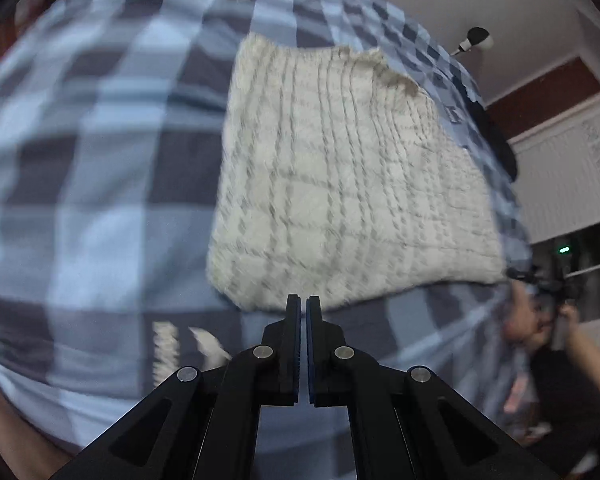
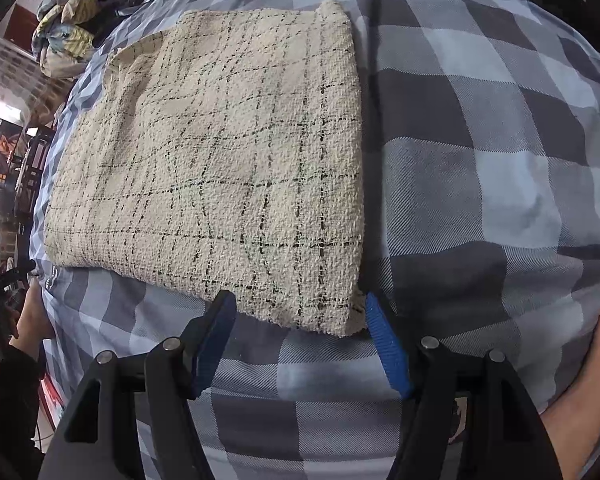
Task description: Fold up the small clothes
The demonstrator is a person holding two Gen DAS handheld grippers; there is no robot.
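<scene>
Motion blur smears the checked bedsheet (image 1: 80, 168) and cream garment (image 1: 340, 184)

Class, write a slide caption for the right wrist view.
Open right claw straddling the near corner of a folded cream plaid garment on a checked bedspread.

left wrist view: looks forward along the left tool (image 1: 303, 300), down and across the checked bedcover (image 1: 80, 200) from close above; the frame is blurred, so the tilt is perhaps steep.
right wrist view: looks along the right tool (image 2: 300, 308), low and near, facing the folded cream garment (image 2: 220, 152).
shared: both views take in the same garment (image 1: 340, 168) and the surrounding bedcover (image 2: 480, 160), from opposite near corners.
</scene>
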